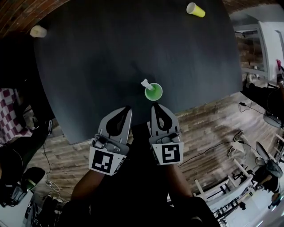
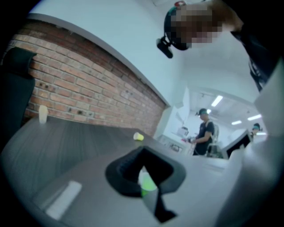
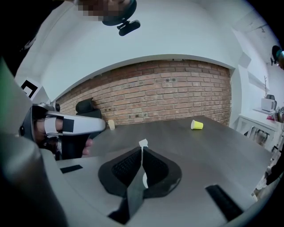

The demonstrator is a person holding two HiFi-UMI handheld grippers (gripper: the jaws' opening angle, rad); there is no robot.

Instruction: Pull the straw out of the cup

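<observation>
On dark table (image 1: 111,53): one straw (image 1: 146,84) tilts from green cup (image 1: 153,92) toward far left; yellow cup (image 1: 195,9), cream cup (image 1: 38,31) beyond, three cups total; left gripper (image 1: 128,108), right gripper (image 1: 155,105) closed, empty.

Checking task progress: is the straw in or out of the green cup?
In. The head view shows the white straw leaning out over the rim of the upright green cup, its lower end inside.
</observation>
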